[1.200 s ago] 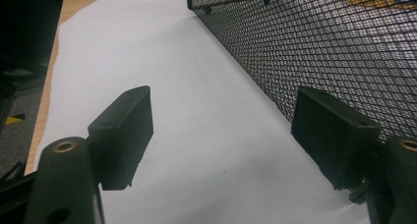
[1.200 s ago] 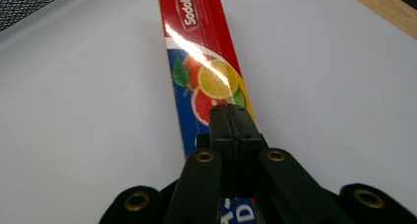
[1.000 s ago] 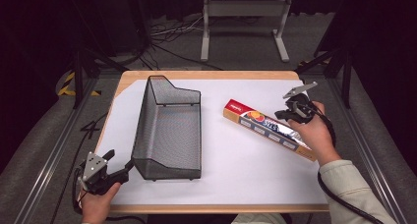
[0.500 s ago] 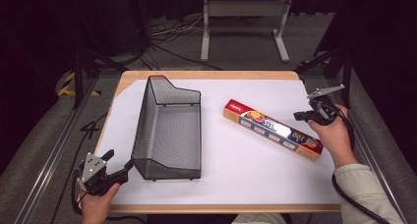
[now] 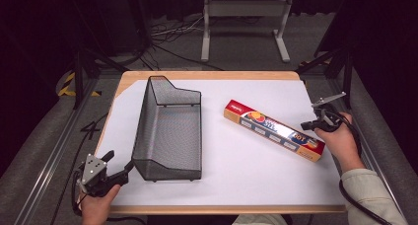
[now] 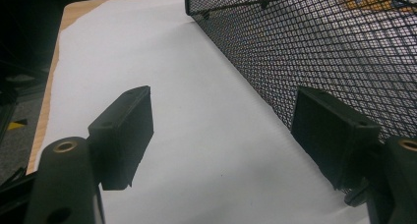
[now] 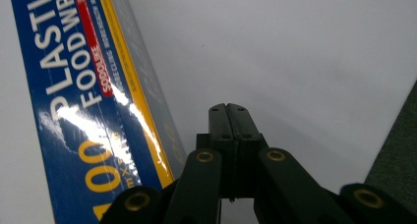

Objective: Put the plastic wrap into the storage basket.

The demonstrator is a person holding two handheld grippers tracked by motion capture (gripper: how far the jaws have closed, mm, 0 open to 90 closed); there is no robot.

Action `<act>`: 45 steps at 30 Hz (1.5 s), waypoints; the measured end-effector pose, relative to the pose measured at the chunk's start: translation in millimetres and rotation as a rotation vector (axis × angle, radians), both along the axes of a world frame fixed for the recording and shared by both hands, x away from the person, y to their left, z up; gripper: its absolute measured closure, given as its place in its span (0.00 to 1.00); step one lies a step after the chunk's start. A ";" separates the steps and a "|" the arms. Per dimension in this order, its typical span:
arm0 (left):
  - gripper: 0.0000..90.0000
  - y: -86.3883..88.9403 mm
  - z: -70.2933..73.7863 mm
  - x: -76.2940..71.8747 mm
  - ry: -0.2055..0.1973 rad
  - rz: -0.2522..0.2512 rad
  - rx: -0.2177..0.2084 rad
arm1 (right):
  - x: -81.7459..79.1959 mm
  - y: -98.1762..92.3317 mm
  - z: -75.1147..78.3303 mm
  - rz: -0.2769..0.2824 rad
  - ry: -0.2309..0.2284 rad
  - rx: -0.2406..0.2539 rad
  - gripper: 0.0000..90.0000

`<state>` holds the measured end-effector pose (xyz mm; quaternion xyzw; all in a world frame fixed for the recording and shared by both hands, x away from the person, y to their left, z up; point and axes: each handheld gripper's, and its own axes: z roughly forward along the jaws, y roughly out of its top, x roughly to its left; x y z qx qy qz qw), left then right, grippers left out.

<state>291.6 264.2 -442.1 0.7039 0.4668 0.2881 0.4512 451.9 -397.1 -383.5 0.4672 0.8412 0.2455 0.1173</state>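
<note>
Approach step: plastic food wrap box [image 5: 274,129] not yet gripped.
Right claw [image 5: 315,122] clenched empty beside box; left claw [image 5: 122,171] released at wire mesh basket [image 5: 170,131]; next, right must open.

Your white paper-covered tabletop [image 5: 256,175] is lit brightly from overhead; everything around it drops to near black. You get white glare streaks on the glossy blue plastic food wrap box [image 7: 88,111]. The black wire mesh basket [image 6: 319,52] casts only a soft shadow. Both close-up views are soft, and the nearest tool parts are blurred.
</note>
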 end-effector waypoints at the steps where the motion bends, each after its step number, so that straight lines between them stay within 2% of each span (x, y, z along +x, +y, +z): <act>1: 0.28 -0.2 -0.1 0.1 0.002 -0.001 0.003 | 0.0 -0.1 -2.9 0.003 0.019 -0.002 1.00; 4: 0.28 -0.2 0.5 -0.2 -0.001 -0.004 0.004 | 0.2 1.9 -12.8 0.029 0.077 -0.017 1.00; 11: 0.28 -0.2 0.3 0.2 0.000 -0.003 0.004 | -1.9 0.3 -12.3 0.028 0.105 0.016 1.00; 19: 0.28 -0.5 0.6 0.3 -0.002 -0.004 0.000 | -11.5 7.6 -12.8 0.050 0.142 0.019 1.00; 25: 0.28 0.0 0.8 2.7 0.000 0.012 -0.005 | -26.9 20.7 -13.7 0.108 0.159 0.007 1.00; 29: 0.28 0.6 1.7 3.8 0.000 0.016 -0.006 | -34.6 31.5 -12.7 0.167 0.169 -0.027 1.00; 33: 0.28 0.3 4.2 4.6 -0.016 0.017 -0.005 | -40.3 41.4 -12.8 0.201 0.181 -0.031 1.00; 37: 0.28 3.2 5.4 7.4 -0.035 0.042 -0.018 | -46.4 50.5 -12.8 0.230 0.184 -0.023 1.00; 40: 0.28 8.0 3.6 10.6 -0.028 0.059 -0.022 | -50.8 56.3 -13.1 0.249 0.185 -0.030 1.00; 43: 0.28 12.4 2.6 13.7 -0.016 0.083 -0.073 | -56.6 64.0 -14.6 0.280 0.195 -0.028 1.00; 45: 0.28 11.5 2.8 14.3 -0.019 0.081 -0.077 | -59.0 66.2 -15.7 0.293 0.202 -0.024 1.00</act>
